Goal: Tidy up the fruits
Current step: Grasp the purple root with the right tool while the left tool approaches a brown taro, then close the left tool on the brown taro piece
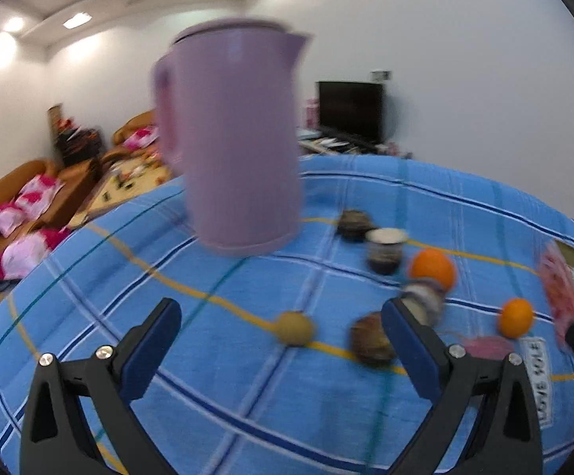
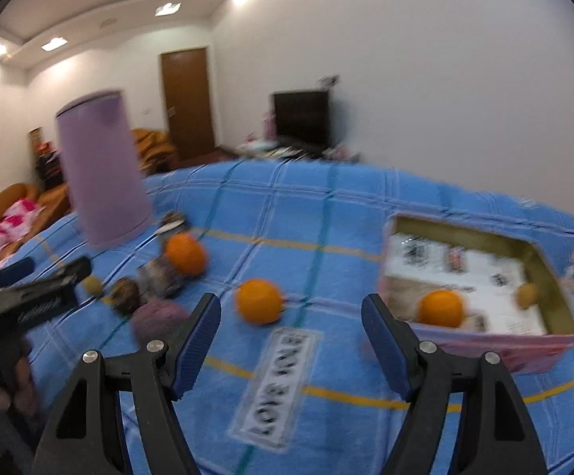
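I see both grippers hanging above the tabletop, which wears a blue plaid cloth. The left gripper has its fingers spread wide with nothing between them, and the right gripper is just as wide and just as bare.

Taking the pink box as my landmark: inside it sits one round, bright orange near the front wall, and a small tan fruit lies to its right by the side wall. Just outside the box, to its left, a second orange rests on the cloth beside a "LOVE" label. Farther left of the box, a third orange touches some blurred dark cups. A yellowish round fruit lies well left of the box, on a yellow stripe. The tall lilac kettle stands farthest left of the box. Motion blur softens every fruit's surface.
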{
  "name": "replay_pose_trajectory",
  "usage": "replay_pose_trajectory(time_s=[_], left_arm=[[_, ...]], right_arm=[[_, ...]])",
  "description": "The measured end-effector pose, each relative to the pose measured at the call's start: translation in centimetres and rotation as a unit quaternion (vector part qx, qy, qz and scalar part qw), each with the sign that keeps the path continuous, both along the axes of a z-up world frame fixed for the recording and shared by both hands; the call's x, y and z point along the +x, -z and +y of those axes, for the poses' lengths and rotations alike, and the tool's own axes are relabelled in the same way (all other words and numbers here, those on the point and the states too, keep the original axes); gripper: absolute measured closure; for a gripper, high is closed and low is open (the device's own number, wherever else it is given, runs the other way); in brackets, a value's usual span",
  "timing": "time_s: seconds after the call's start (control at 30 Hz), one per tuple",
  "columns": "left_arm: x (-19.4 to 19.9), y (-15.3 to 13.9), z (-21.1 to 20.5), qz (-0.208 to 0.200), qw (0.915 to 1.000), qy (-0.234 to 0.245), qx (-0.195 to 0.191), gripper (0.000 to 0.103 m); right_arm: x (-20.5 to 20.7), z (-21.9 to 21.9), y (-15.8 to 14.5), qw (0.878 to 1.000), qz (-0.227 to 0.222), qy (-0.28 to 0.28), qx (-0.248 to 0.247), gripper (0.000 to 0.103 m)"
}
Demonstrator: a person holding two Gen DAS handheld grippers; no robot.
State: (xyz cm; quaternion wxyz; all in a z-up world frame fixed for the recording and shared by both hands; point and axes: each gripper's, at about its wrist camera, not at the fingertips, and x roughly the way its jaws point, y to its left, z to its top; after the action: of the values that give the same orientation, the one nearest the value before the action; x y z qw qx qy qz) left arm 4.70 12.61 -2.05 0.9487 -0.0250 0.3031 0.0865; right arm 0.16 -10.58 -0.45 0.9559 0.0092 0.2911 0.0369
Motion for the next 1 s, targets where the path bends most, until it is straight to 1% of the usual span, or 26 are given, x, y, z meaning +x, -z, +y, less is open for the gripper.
replay_pose_trajectory(time_s=[0.07,0.17,0.27,0.4,0.5,0.53,0.57,0.6,0.63,0.7,0.83,0.87,0.93,1.0], left_arm=[[0.3,0.3,1.4,0.007,0.9996,-0.013,-0.025,0.0],[0.7,1.1,3.5,0.023,0.9966,-0.033,-0.071,0.0],[1.0,1.9,5.0,0.034,0.9925,-0.053,-0.105,0.0],[1.0,2.3,5.5,0.037,0.9906,-0.061,-0.117,0.0],[1.0,2.4,5.4,0.042,0.9905,-0.056,-0.118,0.0],[1.1,2.4,5.5,0.043,0.9906,-0.054,-0.118,0.0],[1.1,2.4,5.5,0.043,0.9908,-0.05,-0.118,0.0],[1.2,2.3,5.3,0.044,0.9908,-0.048,-0.118,0.0],[1.1,2.2,5.2,0.044,0.991,-0.046,-0.118,0.0],[1.1,2.2,4.9,0.043,0.9917,-0.04,-0.115,0.0],[0.9,1.9,4.2,0.035,0.9933,-0.022,-0.108,0.0],[0.9,1.8,4.1,0.032,0.9936,-0.017,-0.107,0.0],[0.7,1.5,3.6,0.023,0.9941,-0.003,-0.105,0.0],[0.5,1.3,2.9,0.017,0.994,0.023,-0.105,0.001]], right_arm=[[0.2,1.1,0.3,1.0,0.012,-0.026,0.0,0.028],[0.7,2.9,0.9,0.997,0.031,-0.072,0.009,0.028],[2.0,4.8,1.6,0.992,0.067,-0.105,0.008,0.028],[4.0,7.1,2.3,0.987,0.098,-0.125,-0.003,0.028],[5.1,8.4,3.0,0.984,0.118,-0.134,-0.009,0.028],[5.3,8.7,3.4,0.983,0.123,-0.133,-0.014,0.029],[5.5,9.1,3.7,0.982,0.13,-0.133,-0.024,0.041],[5.7,9.5,4.1,0.981,0.138,-0.133,-0.037,0.048],[5.7,9.6,4.2,0.98,0.142,-0.13,-0.044,0.048],[5.7,9.4,4.1,0.98,0.141,-0.13,-0.043,0.048],[5.5,8.7,3.7,0.982,0.136,-0.128,-0.024,0.048],[5.2,8.4,3.4,0.984,0.126,-0.127,-0.018,0.048],[3.9,6.8,2.4,0.988,0.088,-0.125,0.012,0.048],[2.9,5.7,1.6,0.992,0.057,-0.11,0.026,0.048]])
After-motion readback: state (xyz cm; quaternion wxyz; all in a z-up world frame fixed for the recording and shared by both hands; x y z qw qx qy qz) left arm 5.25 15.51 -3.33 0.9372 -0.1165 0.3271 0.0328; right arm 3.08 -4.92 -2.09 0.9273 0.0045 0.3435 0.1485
